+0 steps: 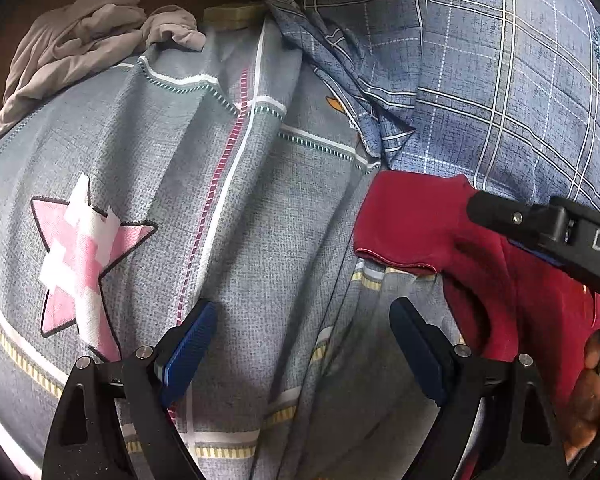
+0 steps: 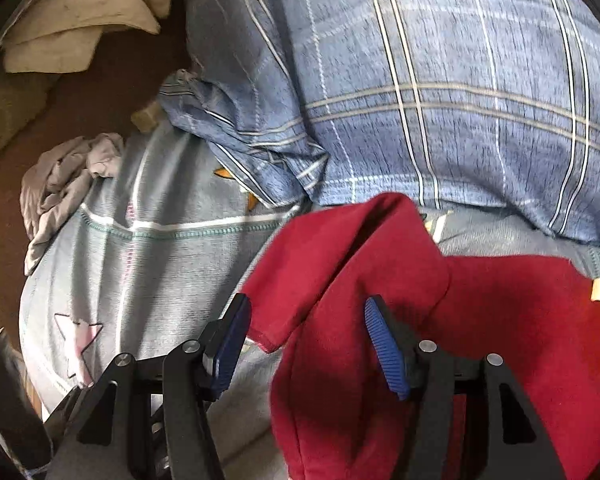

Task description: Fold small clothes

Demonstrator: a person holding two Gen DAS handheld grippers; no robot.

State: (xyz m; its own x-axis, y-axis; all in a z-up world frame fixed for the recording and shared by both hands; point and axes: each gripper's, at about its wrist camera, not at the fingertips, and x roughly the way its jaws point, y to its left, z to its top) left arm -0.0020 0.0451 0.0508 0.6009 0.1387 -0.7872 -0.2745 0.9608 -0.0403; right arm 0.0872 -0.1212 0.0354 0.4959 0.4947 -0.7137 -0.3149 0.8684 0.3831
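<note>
Two pillows [image 2: 440,92], grey garment [image 1: 84,48], red garment [image 2: 340,280]

A bed [image 1: 260,240] spread with a grey sheet carries everything; the sheet is printed with white and dashed stripes and a pink star [image 1: 80,264]. A blue plaid pillow [image 1: 500,80] lies on its far right part. A crumpled beige-grey garment [image 1: 80,52] sits at the far left edge, and a red garment [image 2: 380,300] lies on the sheet just below the pillow.
</note>
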